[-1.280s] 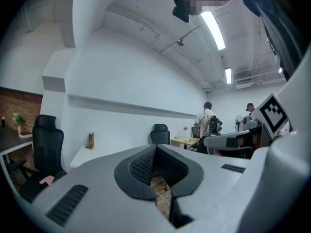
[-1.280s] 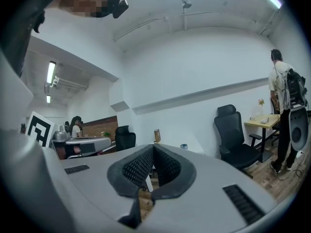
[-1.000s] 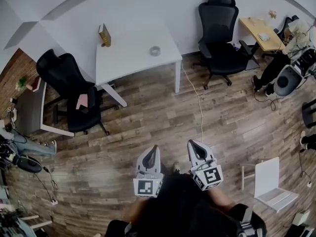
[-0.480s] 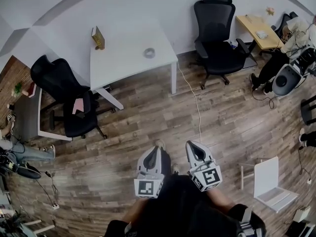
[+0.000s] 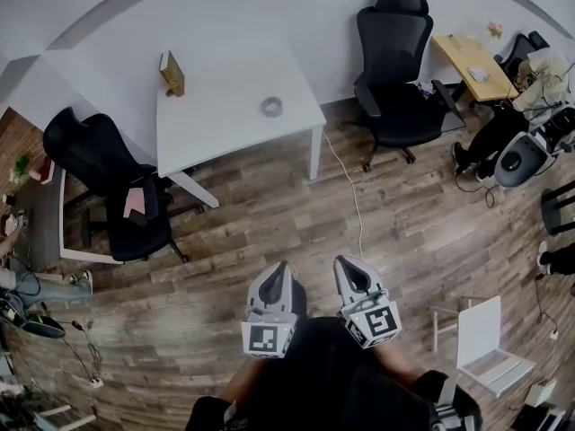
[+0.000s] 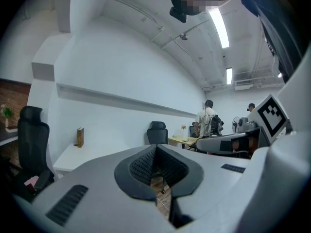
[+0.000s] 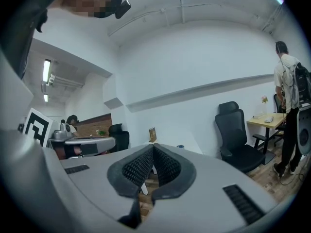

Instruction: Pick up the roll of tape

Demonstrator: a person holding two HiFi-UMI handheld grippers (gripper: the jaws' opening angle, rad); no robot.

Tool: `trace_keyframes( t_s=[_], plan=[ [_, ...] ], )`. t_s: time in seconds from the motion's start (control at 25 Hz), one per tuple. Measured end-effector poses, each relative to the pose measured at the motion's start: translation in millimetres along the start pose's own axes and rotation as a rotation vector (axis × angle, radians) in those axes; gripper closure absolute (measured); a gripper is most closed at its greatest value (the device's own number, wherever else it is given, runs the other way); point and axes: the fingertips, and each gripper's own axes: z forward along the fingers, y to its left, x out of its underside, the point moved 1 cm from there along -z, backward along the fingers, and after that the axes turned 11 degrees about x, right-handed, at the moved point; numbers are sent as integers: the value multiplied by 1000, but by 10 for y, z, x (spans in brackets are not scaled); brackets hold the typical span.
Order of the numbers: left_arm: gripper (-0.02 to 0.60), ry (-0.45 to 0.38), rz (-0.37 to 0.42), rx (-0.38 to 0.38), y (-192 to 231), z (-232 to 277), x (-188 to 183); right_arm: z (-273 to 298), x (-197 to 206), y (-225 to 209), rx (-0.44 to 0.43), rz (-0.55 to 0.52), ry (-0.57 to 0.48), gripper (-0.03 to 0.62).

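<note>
The roll of tape [image 5: 271,107], a small grey ring, lies flat on the white table [image 5: 225,119] far ahead, near its right edge. In the right gripper view it is a tiny speck [image 7: 181,146] on the table beyond the jaws. My left gripper [image 5: 281,267] and right gripper [image 5: 344,262] are side by side over the wooden floor, well short of the table and pointing level towards it. Both are shut with nothing between their ribbed pads. In each gripper's own view, the left [image 6: 155,147] and the right [image 7: 153,146], the jaws meet at their tips.
A brown book [image 5: 171,73] stands at the table's far left. One black office chair [image 5: 400,70] stands right of the table, another [image 5: 108,178] at its left. A white cable [image 5: 355,196] runs across the floor. A seated person [image 5: 539,74] is by a wooden desk [image 5: 476,61]; a white chair [image 5: 485,344] is near right.
The whole view has shifted: table and tape have slid left and slightly down and look a little nearer. Both grippers have been carried forward, keeping their places in the picture, and stay shut.
</note>
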Motion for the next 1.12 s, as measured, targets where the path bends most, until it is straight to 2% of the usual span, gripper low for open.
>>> trace_keyframes(
  t_s=[0.48, 0.72, 1.12],
  plan=[
    [563, -28, 15, 32, 1099, 687, -327, 1274, -305, 42, 30, -4, -12, 583],
    [563, -11, -8, 30, 1577, 878, -315, 1778, -378, 131, 36, -9, -14, 582],
    [563, -9, -38, 15, 2037, 1160, -324, 2298, -436, 139, 33, -16, 0, 582]
  ],
)
